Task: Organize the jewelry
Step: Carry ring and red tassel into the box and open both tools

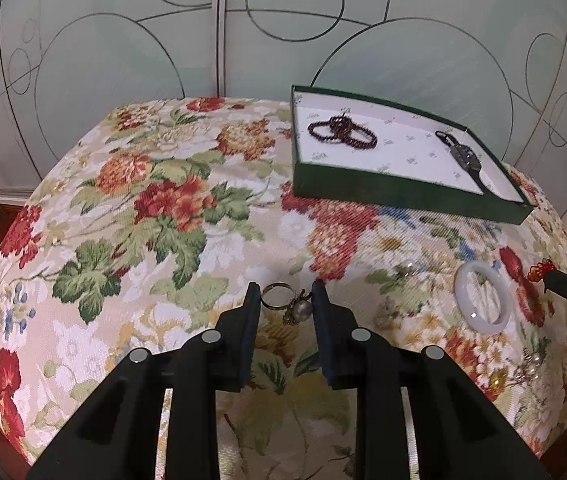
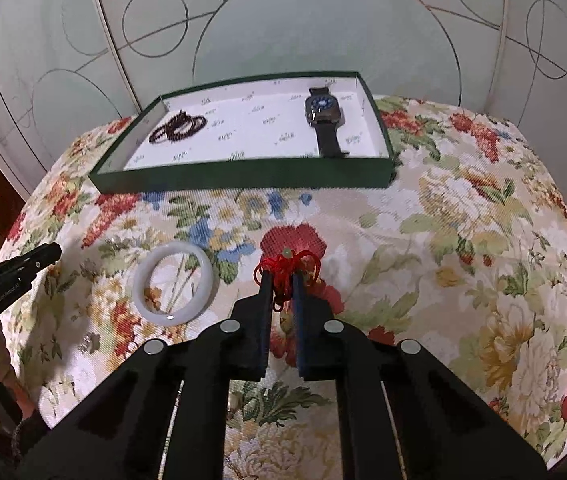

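Note:
A green tray [image 1: 363, 190] [image 2: 243, 174] at the back of the floral cushion holds a dark bead bracelet [image 1: 341, 130] [image 2: 177, 126] and a black watch [image 1: 465, 156] [image 2: 325, 116]. My left gripper [image 1: 285, 296] is open, its fingers either side of a pearl ring [image 1: 287, 304] lying on the cushion. My right gripper [image 2: 283, 278] is shut on a red cord ornament [image 2: 287, 264] with a pale bead; its tip and the ornament also show in the left wrist view [image 1: 539, 272]. A white bangle [image 1: 481, 302] [image 2: 173, 288] lies flat between the two grippers.
Small pale earrings or charms lie near the bangle [image 1: 407, 270] [image 2: 91, 342] and at the cushion's near right edge [image 1: 529, 364]. The cushion [image 1: 163, 208] drops away at its rounded edges. A frosted glass wardrobe door [image 2: 323, 20] stands right behind it.

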Available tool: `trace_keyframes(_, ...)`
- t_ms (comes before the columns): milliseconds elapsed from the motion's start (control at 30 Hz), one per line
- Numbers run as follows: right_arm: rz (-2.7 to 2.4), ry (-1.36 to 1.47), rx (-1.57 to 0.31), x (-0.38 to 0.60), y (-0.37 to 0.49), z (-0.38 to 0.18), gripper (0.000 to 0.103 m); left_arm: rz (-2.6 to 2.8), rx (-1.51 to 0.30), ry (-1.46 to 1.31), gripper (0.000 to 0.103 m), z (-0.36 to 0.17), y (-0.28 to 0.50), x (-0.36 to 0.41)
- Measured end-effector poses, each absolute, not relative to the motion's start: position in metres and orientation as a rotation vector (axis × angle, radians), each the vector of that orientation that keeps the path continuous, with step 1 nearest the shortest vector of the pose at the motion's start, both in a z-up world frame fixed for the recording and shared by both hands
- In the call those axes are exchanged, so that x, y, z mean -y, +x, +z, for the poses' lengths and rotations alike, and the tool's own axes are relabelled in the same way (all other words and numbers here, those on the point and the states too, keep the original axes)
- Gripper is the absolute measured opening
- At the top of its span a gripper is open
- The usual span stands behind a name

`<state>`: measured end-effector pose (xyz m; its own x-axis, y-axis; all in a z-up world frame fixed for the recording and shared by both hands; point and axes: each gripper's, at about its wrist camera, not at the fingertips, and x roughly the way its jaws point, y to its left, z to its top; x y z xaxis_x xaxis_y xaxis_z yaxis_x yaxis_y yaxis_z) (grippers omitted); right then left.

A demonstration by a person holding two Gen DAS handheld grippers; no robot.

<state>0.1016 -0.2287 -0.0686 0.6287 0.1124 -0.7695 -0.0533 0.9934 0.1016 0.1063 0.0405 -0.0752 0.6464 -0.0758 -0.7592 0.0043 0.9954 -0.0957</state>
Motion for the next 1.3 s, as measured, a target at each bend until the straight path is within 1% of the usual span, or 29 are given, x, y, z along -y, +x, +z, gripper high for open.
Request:
trace_keyframes(400,0.102,0.077,-0.787,0.232,0.113,-0.028,0.009,-0.115,-0.824,-0.091,0.027,-0.040,0.133,-0.017)
trace_keyframes(600,0.116,0.076,-0.709,0.230,0.146,0.003,0.009,-0.131,-0.770,-0.066,0.027,-0.016,0.167,0.000)
trace_keyframes(767,0.126,0.095,-0.691,0.227,0.185,0.011,0.009,-0.144,-0.749,-0.075,0.027,-0.004,0.209,0.012)
trace_keyframes(900,0.119,0.093,-0.721,0.225,0.222,-0.002,0.009,-0.140,-0.751,-0.054,0.027,-0.013,0.240,0.022)
trace_keyframes(1033,0.113,0.095,-0.808,0.223,0.254,-0.036,0.009,-0.127,-0.796,-0.034,0.027,-0.037,0.265,0.029)
trace_keyframes(1133,0.108,0.117,-0.867,0.222,0.266,-0.060,0.009,-0.117,-0.837,-0.023,0.027,-0.056,0.276,0.032)
trace_keyframes(1300,0.093,0.105,-0.913,0.221,0.274,-0.079,0.010,-0.115,-0.884,-0.027,0.027,-0.076,0.285,0.033)
